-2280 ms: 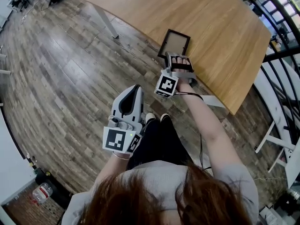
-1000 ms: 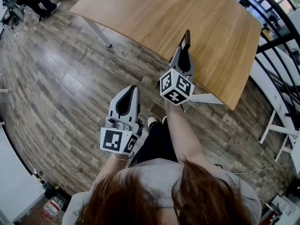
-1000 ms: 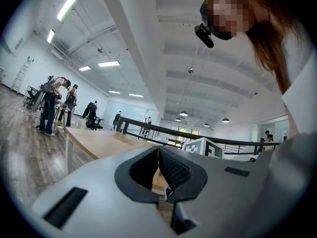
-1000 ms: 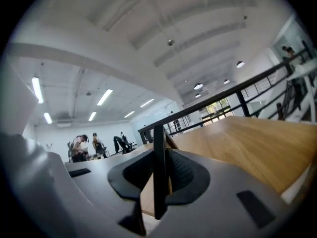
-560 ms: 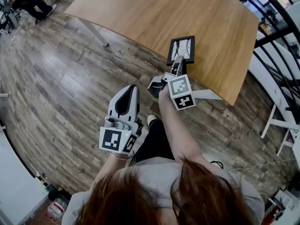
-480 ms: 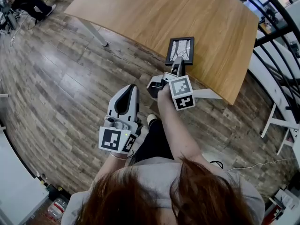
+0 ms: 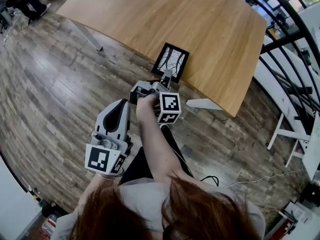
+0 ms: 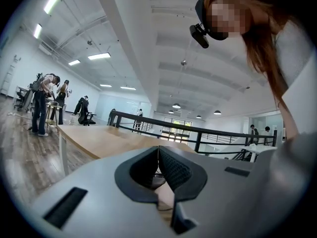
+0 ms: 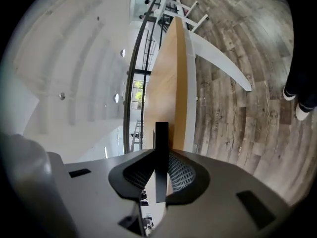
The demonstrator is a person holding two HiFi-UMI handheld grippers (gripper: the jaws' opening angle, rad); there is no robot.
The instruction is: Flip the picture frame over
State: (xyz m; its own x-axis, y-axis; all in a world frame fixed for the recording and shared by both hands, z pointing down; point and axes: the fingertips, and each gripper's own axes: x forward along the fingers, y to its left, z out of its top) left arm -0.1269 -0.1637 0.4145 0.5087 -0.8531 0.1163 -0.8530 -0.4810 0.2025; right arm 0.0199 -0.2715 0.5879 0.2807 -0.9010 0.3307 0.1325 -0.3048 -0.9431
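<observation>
The black picture frame [image 7: 170, 61] faces up with its white, black-lined picture showing, at the near edge of the wooden table [image 7: 210, 19]. Whether it rests flat on the table I cannot tell. My right gripper [image 7: 166, 76] is rolled onto its side and shut on the frame's near edge. In the right gripper view the frame [image 9: 161, 157] stands edge-on between the pads, with the table [image 9: 171, 93] beyond. My left gripper [image 7: 121, 107] hangs over the floor left of the table, well short of the frame. Its jaws [image 8: 158, 155] meet with nothing between them.
A white table leg [image 7: 204, 104] juts out under the near edge. A black railing [image 7: 280, 29] and white furniture [image 7: 300, 144] lie to the right. Wooden floor [image 7: 50, 94] spreads to the left. People stand far off [image 8: 42, 103] in the left gripper view.
The frame lay with its brown back up, then was stood on edge and turned over. My right gripper rolled with it and sank toward the table's near edge. The left gripper hardly moved.
</observation>
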